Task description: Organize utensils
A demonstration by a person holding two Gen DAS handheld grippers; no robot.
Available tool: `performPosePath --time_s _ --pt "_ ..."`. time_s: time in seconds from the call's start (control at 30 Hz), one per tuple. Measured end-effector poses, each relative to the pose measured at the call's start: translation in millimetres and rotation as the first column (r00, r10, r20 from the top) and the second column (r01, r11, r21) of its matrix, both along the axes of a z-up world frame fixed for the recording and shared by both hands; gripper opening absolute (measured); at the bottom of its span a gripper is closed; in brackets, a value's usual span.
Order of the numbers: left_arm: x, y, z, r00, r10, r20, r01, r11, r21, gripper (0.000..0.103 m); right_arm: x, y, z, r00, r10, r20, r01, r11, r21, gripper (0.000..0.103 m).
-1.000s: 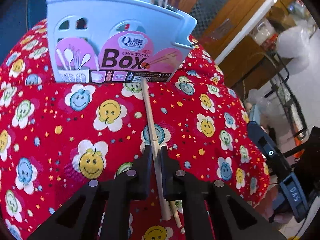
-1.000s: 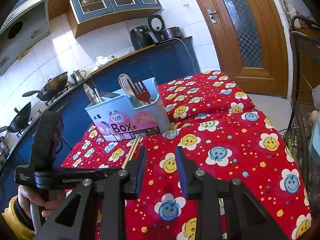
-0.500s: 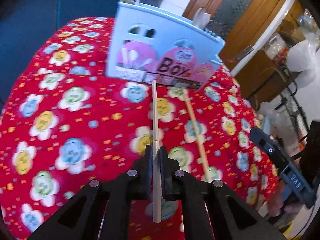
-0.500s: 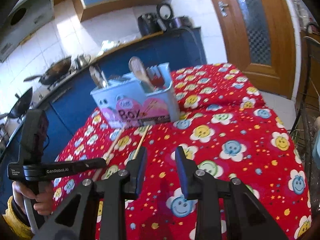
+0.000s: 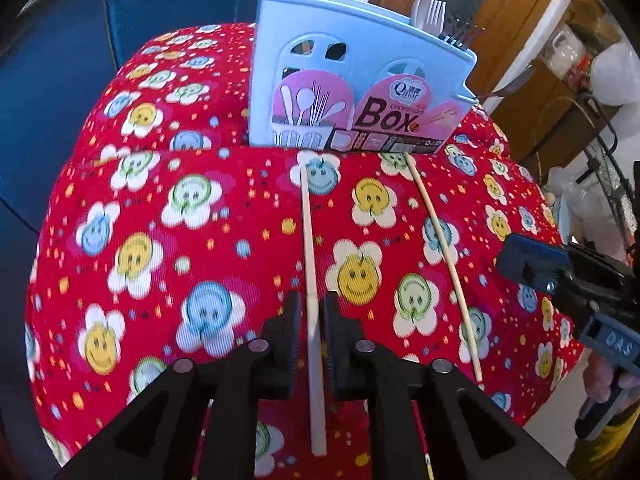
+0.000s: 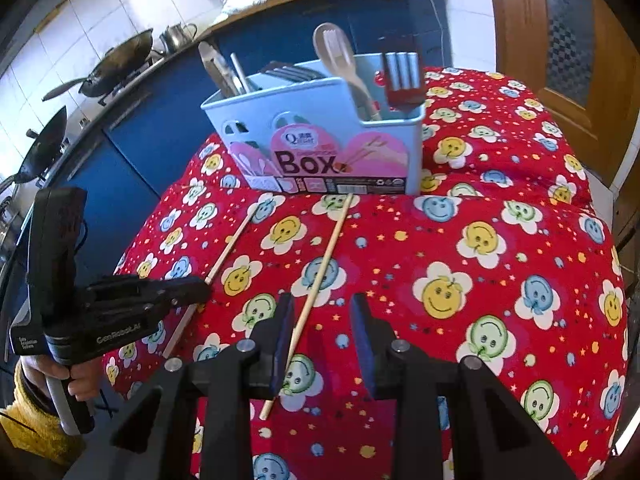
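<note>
A pale wooden chopstick (image 5: 308, 240) lies on the red smiley cloth (image 5: 132, 208), its tip toward the light blue chopsticks box (image 5: 352, 80). My left gripper (image 5: 311, 304) straddles its near part. The jaws are opening, with a thin gap showing on each side of the stick. A second chopstick (image 6: 324, 256) lies at a slant and passes just inside the left finger (image 6: 285, 320) of my right gripper (image 6: 322, 304), which is open and not pressing on it. The box (image 6: 320, 148) holds spoons, forks and other utensils upright.
The cloth-covered table drops off at its rounded edges. Blue kitchen cabinets (image 6: 132, 168) with woks on a stove (image 6: 116, 60) stand behind it. A wooden door (image 6: 560, 32) is at the right. A hand in a yellow sleeve (image 6: 36, 412) holds the left gripper.
The left gripper carried one chopstick aside from the other and its jaws have now parted around it. The right gripper tipped down and moved over the second chopstick.
</note>
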State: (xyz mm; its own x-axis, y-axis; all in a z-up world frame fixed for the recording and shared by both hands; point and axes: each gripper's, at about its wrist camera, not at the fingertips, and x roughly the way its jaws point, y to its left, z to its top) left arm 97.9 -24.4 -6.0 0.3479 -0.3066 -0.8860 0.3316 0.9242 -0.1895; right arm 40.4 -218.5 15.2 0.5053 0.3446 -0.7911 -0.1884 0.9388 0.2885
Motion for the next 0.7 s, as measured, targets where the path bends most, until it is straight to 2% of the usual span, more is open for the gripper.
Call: performPosePath --time_s 0.13,0.3,0.37,0.5,0.6,0.7 --pt "17 -3 -1 1.000 -0.007 -0.012 0.007 1.000 0.012 0.013 7 5 0 0.999 0.006 -0.032 -0.007 1.000 -0.022 0.032" --pt "30 -3 -2 1.000 -0.019 -0.025 0.019 1.000 -0.006 0.012 23 11 -6 0.994 0.021 -0.107 -0.027 0.998 -0.053 0.032" --pt "32 -1 -3 1.000 -0.020 -0.015 0.020 1.000 -0.013 0.005 31 13 -11 0.990 0.020 -0.141 -0.030 0.997 -0.067 0.032" --pt "30 8 -3 1.000 -0.001 -0.003 0.001 0.998 -0.068 0.004 48 18 -19 0.979 0.013 -0.203 -0.033 0.995 -0.094 0.032" --pt "24 18 2 0.999 0.014 0.037 -0.010 0.995 -0.101 0.004 58 25 -23 0.971 0.020 -0.237 -0.052 0.990 -0.131 0.032" --pt "14 28 13 0.993 0.033 0.114 -0.018 0.992 -0.125 0.004 66 36 -24 0.964 0.031 -0.263 -0.078 0.982 -0.172 0.032"
